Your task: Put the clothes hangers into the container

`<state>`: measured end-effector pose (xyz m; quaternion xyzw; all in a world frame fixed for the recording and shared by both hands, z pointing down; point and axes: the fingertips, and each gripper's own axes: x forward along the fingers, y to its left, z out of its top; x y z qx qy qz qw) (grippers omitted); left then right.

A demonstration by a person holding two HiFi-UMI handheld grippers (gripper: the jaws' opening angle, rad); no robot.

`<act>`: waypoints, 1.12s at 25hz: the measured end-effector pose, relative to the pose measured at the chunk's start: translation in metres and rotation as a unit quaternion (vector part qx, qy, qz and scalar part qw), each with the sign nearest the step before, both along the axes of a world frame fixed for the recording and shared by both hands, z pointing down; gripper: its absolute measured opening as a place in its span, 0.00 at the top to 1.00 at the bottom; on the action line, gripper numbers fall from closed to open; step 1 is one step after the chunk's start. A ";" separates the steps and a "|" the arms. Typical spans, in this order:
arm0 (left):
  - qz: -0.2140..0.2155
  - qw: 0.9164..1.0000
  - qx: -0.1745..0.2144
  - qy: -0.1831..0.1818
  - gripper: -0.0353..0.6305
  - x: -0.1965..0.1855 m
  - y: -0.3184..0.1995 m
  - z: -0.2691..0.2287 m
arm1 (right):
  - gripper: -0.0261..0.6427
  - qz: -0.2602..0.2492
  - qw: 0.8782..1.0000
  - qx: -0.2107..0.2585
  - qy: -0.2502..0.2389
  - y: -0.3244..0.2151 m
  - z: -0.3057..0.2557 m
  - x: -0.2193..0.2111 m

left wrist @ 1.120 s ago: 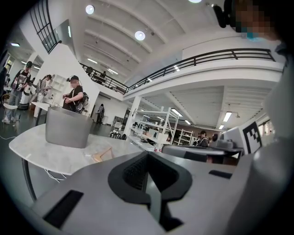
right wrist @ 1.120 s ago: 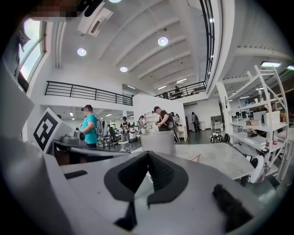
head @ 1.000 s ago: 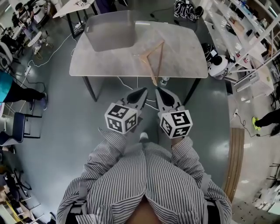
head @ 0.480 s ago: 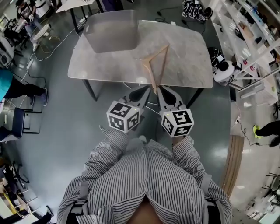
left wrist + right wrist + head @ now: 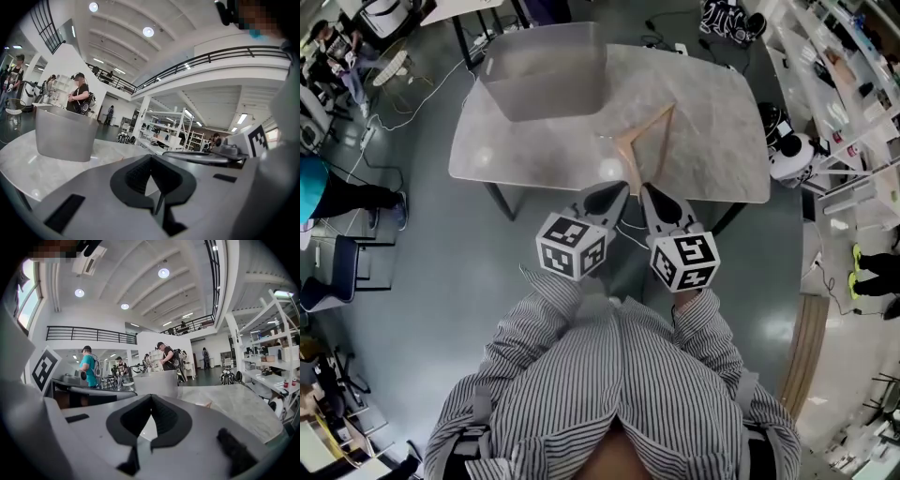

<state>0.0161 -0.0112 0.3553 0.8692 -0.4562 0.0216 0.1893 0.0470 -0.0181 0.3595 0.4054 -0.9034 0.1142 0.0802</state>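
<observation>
A: Since the hanger (image 5: 645, 124) is the item to be filed, where is it lying?

B: Item one: a wooden hanger, triangular, flat on the counter (image 5: 722, 150), near the front edge. Whether it is a single hanger or a stack I cannot tell.

A: And the container (image 5: 546, 84)?

B: Item two: a grey bin, open at the top, on the same counter towards the far left corner. It stands apart from the hanger, and I can see nothing inside it.

A: What about the claws?

B: Left claw (image 5: 621, 188): jaws pressed together, with nothing between them. Right claw (image 5: 645, 188): the same, together and empty. Both are side by side at the counter's front edge, just short of the hanger and touching nothing.

A: What step is this?

B: I judge it to be the approach. Nothing has been picked up yet.

A: And next?

B: One claw should part its jaws, most likely the right, since it is in line with the hanger's near corner. Then it needs to come low over a wooden bar and pinch it. The bar lies flat, so the lower jaw must slip under it without pushing the hanger away.
</observation>
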 end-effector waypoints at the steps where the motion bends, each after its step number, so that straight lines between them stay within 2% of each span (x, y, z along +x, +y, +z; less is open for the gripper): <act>1: 0.000 1.000 0.002 -0.002 0.94 -0.003 -0.011 -0.002 | 0.94 0.001 1.000 0.002 0.000 -0.011 -0.002 -0.002; 6: 0.002 1.000 0.016 -0.005 0.94 -0.027 -0.066 -0.016 | 0.94 0.005 1.000 0.010 -0.001 -0.066 -0.011 -0.022; 15: 0.039 0.999 0.035 -0.009 0.94 -0.055 -0.137 -0.030 | 0.94 0.023 0.999 0.026 -0.002 -0.140 -0.023 -0.058; 22: 0.065 0.997 0.033 -0.014 0.94 -0.068 -0.173 -0.024 | 0.94 0.037 0.999 0.024 0.000 -0.175 -0.017 -0.076; 28: 0.082 0.996 0.019 -0.011 0.94 -0.065 -0.188 -0.009 | 0.94 0.055 0.998 0.009 0.005 -0.191 0.000 -0.069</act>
